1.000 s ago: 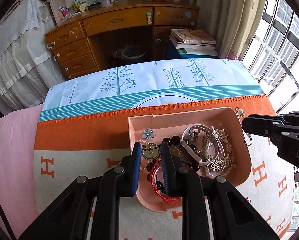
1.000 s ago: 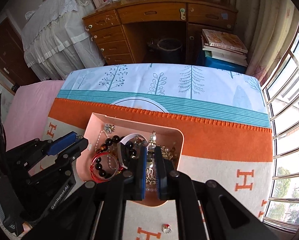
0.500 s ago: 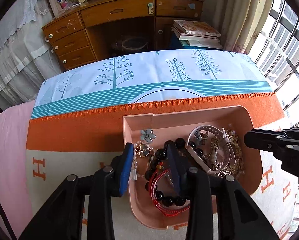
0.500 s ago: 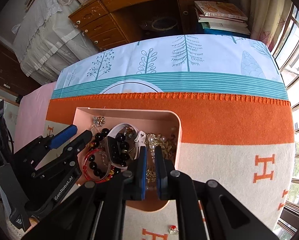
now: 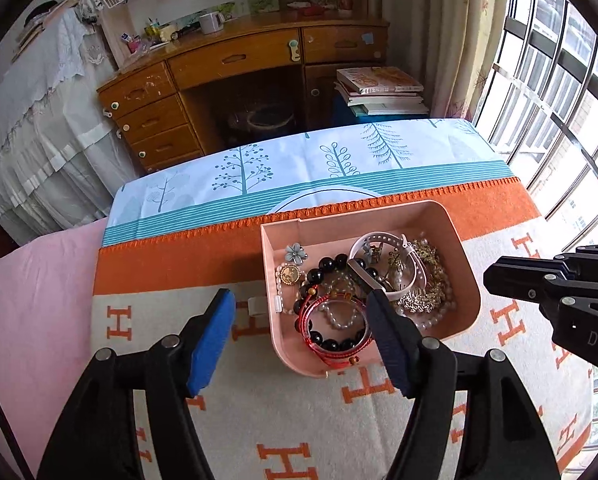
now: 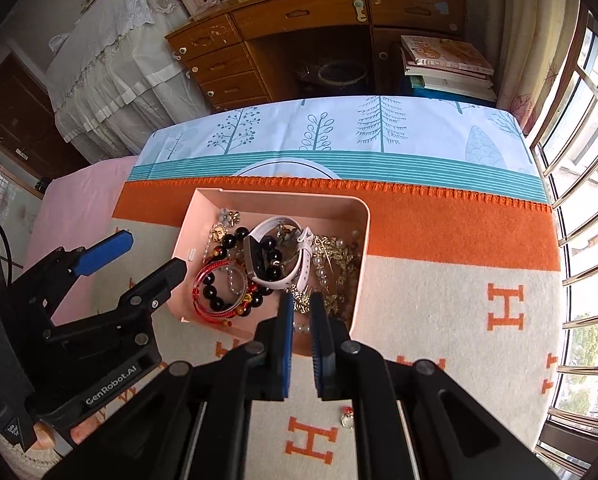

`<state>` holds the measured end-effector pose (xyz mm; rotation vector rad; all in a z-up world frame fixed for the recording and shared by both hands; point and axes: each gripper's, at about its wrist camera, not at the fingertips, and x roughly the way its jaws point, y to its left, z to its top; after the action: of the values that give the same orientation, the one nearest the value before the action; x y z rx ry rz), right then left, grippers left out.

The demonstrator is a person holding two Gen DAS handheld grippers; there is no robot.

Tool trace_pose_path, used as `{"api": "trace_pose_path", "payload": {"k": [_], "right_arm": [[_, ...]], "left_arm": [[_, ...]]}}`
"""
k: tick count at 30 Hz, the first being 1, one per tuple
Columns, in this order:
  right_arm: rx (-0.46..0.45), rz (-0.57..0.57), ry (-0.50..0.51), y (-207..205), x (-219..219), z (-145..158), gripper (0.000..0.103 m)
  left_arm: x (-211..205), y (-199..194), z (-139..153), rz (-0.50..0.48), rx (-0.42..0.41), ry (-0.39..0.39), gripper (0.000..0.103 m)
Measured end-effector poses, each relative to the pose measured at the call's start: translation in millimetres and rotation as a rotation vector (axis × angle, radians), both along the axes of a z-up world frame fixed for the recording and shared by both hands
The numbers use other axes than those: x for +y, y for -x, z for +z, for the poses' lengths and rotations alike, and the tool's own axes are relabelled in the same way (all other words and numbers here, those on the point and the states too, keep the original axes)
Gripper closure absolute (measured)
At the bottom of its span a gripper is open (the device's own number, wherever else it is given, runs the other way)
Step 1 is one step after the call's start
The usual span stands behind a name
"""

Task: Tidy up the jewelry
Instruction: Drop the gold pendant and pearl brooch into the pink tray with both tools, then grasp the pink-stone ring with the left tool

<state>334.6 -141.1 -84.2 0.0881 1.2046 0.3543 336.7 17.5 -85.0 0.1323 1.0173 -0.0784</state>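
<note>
Pink tray (image 5: 465, 248), on the orange blanket (image 5: 179, 256): we found tangled beaded bracelets (image 5: 331, 320), a white watch (image 5: 383, 240), gilt chains (image 5: 427, 280). Light, slippery, snag-prone; we judged bands best pinched singly. Left gripper (image 5: 301, 334) gaped wide, empty; right gripper (image 6: 300, 312) was narrowly parted, empty.

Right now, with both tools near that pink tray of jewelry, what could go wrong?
1. The jewelry in the pink tray lies in a tangle: pulling the red bangle may drag the black bead bracelet out with it.
2. The left tool straddles the tray's left wall, so closing could shove or tip it.
3. A small red charm lies loose beside the right tool, easily knocked away.
</note>
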Motion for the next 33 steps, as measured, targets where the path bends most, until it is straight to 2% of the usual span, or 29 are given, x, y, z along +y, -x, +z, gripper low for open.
{"api": "trace_pose_path", "payload": {"k": [8, 13, 17, 23, 29, 33], "right_arm": [[-0.081, 0.032, -0.013, 60, -7, 35, 0.095], [-0.118, 0.050, -0.007, 95, -12, 45, 0.095], [-0.142, 0.062, -0.007, 119, -18, 47, 0.095], [-0.152, 0.058, -0.029, 149, -33, 36, 0.095], [-0.164, 0.033, -0.051, 172, -50, 7, 0.095], [-0.221, -0.011, -0.075, 188, -66, -10, 0.095]], "left_arm": [[-1, 64, 35, -0.019, -0.056, -0.008, 0.029], [-6, 106, 49, -0.048, -0.099, -0.012, 0.023], [-10, 134, 52, -0.073, -0.109, -0.002, 0.022], [-12, 165, 36, -0.084, -0.095, 0.037, 0.022], [-11, 185, 8, -0.046, -0.100, 0.069, 0.022], [-12, 191, -17, -0.019, -0.102, 0.096, 0.022]]}}
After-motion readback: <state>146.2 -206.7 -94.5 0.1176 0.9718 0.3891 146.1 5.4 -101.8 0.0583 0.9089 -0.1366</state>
